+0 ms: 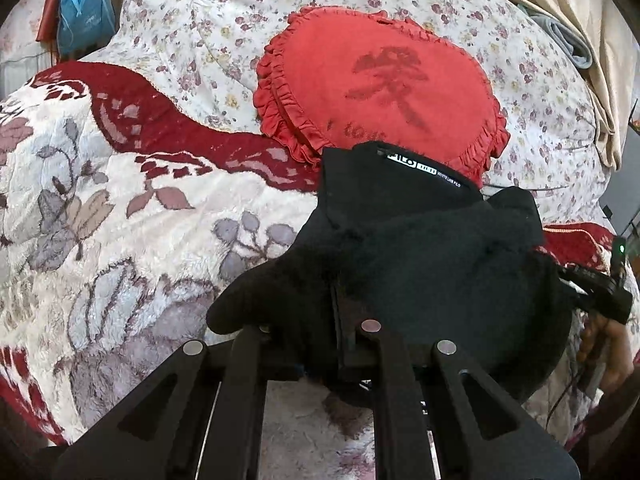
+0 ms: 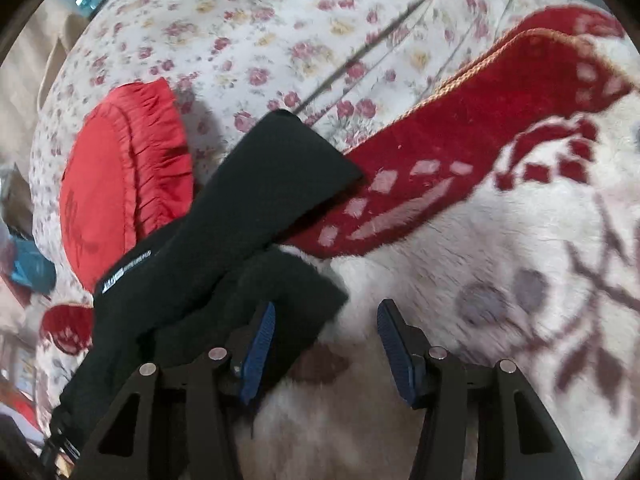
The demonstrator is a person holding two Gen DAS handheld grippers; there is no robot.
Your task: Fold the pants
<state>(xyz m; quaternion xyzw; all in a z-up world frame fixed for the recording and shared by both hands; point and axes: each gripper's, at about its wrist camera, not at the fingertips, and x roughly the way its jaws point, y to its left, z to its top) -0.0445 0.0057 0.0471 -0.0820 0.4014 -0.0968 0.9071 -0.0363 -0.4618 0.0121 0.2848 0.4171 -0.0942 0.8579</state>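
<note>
Black fleece pants [image 1: 420,256] bunched on plush blanket [image 1: 120,200]; left gripper [image 1: 340,344] clenched on pants; right gripper [image 2: 326,344] jaws spread apart, holding nothing, beside pants; red cushion [image 1: 380,88] behind.

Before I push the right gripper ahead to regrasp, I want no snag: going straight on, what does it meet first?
Probably the plush blanket. The right gripper is open, nothing between its pads; the black pants lie just left of that line, touching the left pad. Depth is unclear.
</note>
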